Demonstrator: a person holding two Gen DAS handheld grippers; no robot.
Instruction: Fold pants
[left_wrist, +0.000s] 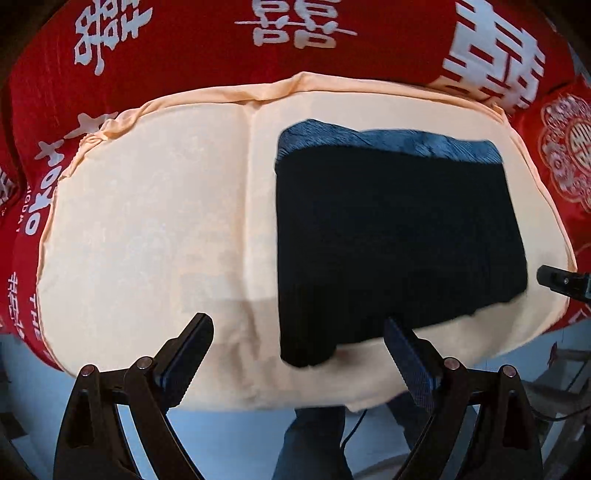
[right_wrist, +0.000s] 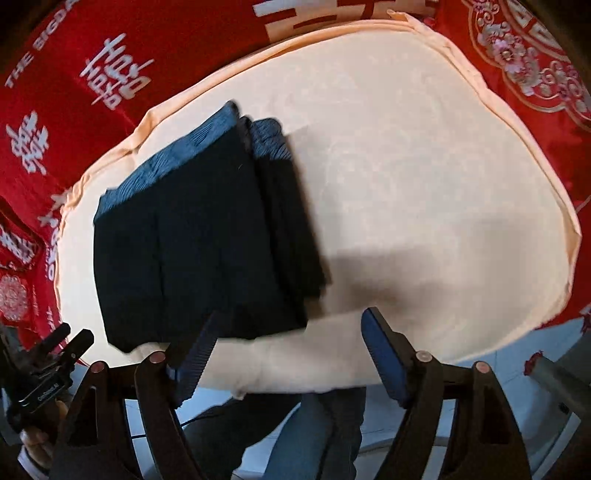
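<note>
Pants (left_wrist: 399, 236) lie folded into a dark rectangle on the peach cushion (left_wrist: 147, 229), long axis running from 12 to 6 o'clock in the left wrist view. Left gripper (left_wrist: 299, 339) hangs above, jaws wide and empty, bundle toward 1 o'clock. Right gripper (right_wrist: 288, 332), also spread and empty, sees it toward 10 o'clock. Neither hand looks clearly nearer.

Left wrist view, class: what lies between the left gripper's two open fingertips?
In the left wrist view, between the left gripper's fingertips lie bare cream cloth and the near corner of the folded black pants; neither finger presses on them.
</note>
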